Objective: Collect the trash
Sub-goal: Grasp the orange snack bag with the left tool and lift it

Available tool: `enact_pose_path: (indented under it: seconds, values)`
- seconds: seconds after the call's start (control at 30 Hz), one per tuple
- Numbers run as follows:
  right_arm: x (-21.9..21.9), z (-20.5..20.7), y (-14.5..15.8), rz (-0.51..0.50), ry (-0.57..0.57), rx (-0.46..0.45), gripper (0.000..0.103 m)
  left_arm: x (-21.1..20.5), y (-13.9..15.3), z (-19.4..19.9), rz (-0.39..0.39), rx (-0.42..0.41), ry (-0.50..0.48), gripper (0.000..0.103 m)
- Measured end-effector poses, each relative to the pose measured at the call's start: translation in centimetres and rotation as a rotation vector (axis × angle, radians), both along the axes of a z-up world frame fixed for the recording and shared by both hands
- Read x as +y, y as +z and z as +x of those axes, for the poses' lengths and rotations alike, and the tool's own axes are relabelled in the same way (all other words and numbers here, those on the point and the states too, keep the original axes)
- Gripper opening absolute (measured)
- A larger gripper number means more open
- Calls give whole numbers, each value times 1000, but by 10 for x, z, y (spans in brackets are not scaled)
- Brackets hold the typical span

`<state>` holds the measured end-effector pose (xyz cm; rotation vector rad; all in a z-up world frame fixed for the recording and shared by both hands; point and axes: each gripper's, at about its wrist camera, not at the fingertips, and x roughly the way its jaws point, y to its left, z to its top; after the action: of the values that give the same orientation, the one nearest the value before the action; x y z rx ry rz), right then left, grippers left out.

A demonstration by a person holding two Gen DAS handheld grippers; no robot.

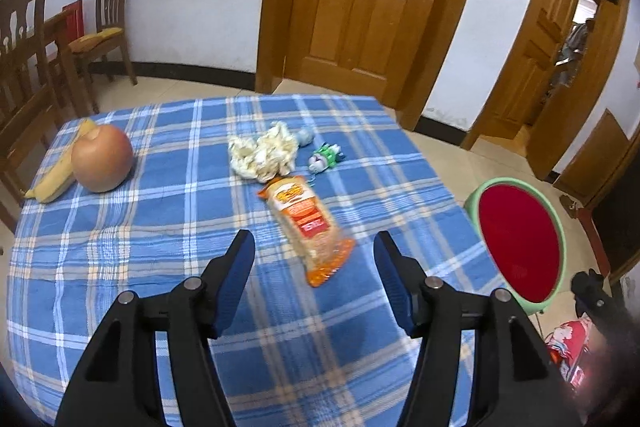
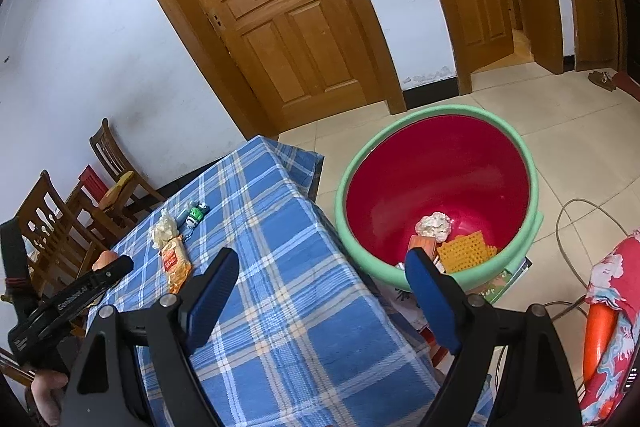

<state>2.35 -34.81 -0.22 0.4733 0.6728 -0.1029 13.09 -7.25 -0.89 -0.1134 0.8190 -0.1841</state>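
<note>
1. Left gripper (image 1: pixel 314 243): jaws spread wide, nothing between them; it hangs above the checked tablecloth (image 1: pixel 160 227) in the lower middle of the left wrist view
2. Orange snack wrapper (image 1: pixel 306 227): lies flat on the cloth at frame centre, its near end between and just beyond the left fingertips, not touched by either
3. Crumpled tissue (image 1: pixel 264 153): sits directly behind the wrapper's far end, touching or almost touching it
4. Small green and white toy (image 1: pixel 325 157): just right of the tissue, on the cloth
5. Apple (image 1: pixel 102 159) and banana (image 1: pixel 60 171): together at the left edge of the table, well apart from the trash
6. Right gripper (image 2: pixel 322 263): jaws wide apart and empty, at the lower middle of the right wrist view, over the table's edge
7. Red basin with green rim (image 2: pixel 440 163): stands on the floor right of the table; inside it lie a tissue ball (image 2: pixel 434 225) and orange wrappers (image 2: pixel 466 251)
8. Wooden chairs (image 1: pixel 110 19): upper left, against the wall
</note>
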Motion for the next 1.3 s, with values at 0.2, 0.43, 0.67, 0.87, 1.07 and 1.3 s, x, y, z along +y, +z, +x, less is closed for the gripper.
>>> enact_pose_path:
  seconds: [0.2, 0.43, 0.67, 0.87, 1.07, 1.3]
  values:
    - [2, 8, -4, 0, 6, 15, 87, -4, -20, 16, 8, 42, 12, 62]
    - [2, 17, -12, 1, 6, 41, 87, -12, -36, 43, 9, 72, 47, 66]
    - [6, 27, -11, -1, 25, 44, 87, -14, -51, 60, 42, 98, 71, 66]
    - [11, 33, -12, 2, 49, 51, 87, -15, -55, 63, 47, 95, 63, 66]
    - [16, 34, -12, 1, 62, 51, 87, -20, -60, 66, 54, 121, 48, 66]
    - [19, 34, -10, 1, 60, 50, 87, -18, -61, 64, 76, 101, 50, 44]
